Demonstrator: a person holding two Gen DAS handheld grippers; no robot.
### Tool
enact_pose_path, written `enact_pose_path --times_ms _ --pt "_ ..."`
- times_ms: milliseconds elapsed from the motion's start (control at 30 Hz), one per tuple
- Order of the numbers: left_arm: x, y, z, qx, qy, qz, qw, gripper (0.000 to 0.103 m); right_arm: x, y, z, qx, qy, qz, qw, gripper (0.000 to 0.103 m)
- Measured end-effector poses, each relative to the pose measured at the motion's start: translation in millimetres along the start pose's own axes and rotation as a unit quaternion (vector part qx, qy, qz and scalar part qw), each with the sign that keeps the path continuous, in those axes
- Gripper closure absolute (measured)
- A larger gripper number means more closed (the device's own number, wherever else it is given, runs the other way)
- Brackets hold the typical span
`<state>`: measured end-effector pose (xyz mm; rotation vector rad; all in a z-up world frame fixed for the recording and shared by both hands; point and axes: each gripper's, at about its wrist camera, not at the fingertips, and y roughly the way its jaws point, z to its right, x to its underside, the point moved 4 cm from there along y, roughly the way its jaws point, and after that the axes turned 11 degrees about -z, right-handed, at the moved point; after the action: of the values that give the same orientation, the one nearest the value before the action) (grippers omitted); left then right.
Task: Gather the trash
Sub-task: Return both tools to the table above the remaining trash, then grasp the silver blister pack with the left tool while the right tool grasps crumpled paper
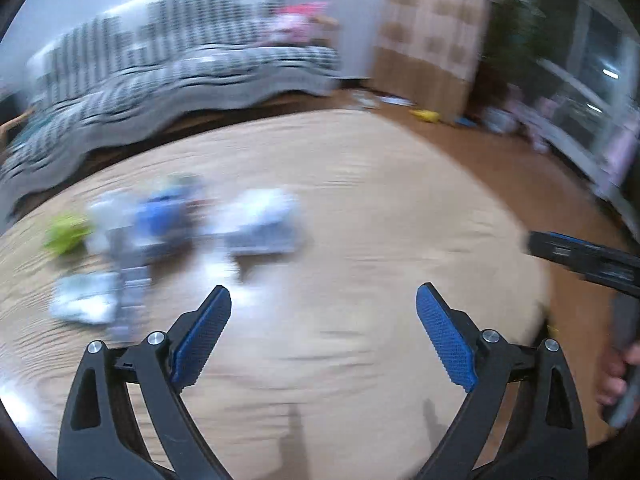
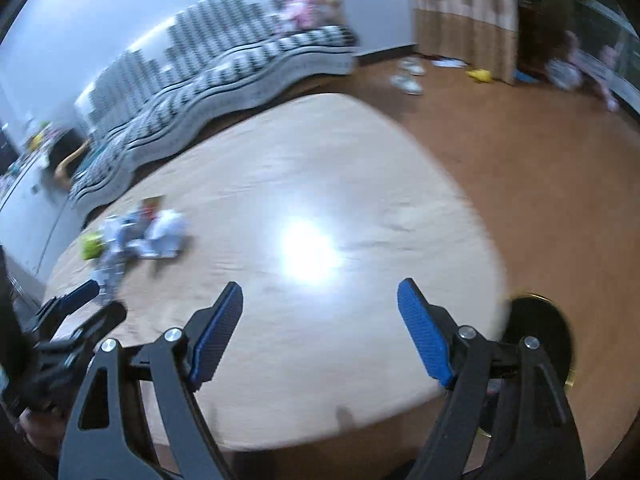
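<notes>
A blurred heap of trash (image 1: pixel 168 236) lies on the left part of the beige table (image 1: pixel 360 200): a green scrap (image 1: pixel 66 232), a blue packet (image 1: pixel 160 220) and white wrappers (image 1: pixel 260 216). My left gripper (image 1: pixel 323 296) hovers over bare tabletop to the right of the heap, open, with nothing between its blue pads. In the right wrist view the same heap (image 2: pixel 136 236) sits far left. My right gripper (image 2: pixel 320 288) is open and empty above the table's middle. The left gripper (image 2: pixel 80 300) shows at that view's lower left edge.
A black round bin with a gold rim (image 2: pixel 536 332) stands on the wooden floor by the table's right edge. A checked sofa (image 2: pixel 224 68) runs behind the table. Shoes (image 2: pixel 408 76) and toys (image 2: pixel 480 75) lie on the floor near a curtain (image 2: pixel 464 8).
</notes>
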<state>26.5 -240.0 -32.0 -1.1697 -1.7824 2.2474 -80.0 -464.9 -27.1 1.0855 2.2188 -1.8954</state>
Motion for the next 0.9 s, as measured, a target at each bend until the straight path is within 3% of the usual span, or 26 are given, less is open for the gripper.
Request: enact_pose_path --times_ms 133,267,500,567,800,900 --pt "8.2 2.5 -91.4 -0.075 -0.055 -0.002 0.9957 0.012 -15.4 31.1 -84.1 -0.023 -0.051 -0.015 0.998 0.026" --pt "12.5 9.8 -143.9 -0.084 -0.077 -0.013 0.9934 0.012 -24.7 61.3 -143.8 -0.034 -0.076 -0.03 0.996 0.026" --pt "9.0 36.0 -161.0 -0.084 -0.063 -0.021 0.9942 0.024 -35.3 116.5 -190.9 -0.021 -0.096 -0.057 0.994 0.026" --pt "6.5 43.4 -158.8 -0.086 -0.059 -0.024 0.9942 0.03 -36.1 124.8 -191.3 -0.011 -0.102 -0.058 0.993 0.026" --pt "0.5 56.7 -161.9 -0.061 -0.06 -0.037 0.9956 0.089 -49.4 154.6 -195.5 0.006 -0.109 -0.064 0.992 0.026" --pt "0.4 54.9 -159.5 -0.059 -0.063 -0.038 0.9956 0.1 -54.6 167.4 -198.2 0.003 -0.106 -0.071 0.992 0.025"
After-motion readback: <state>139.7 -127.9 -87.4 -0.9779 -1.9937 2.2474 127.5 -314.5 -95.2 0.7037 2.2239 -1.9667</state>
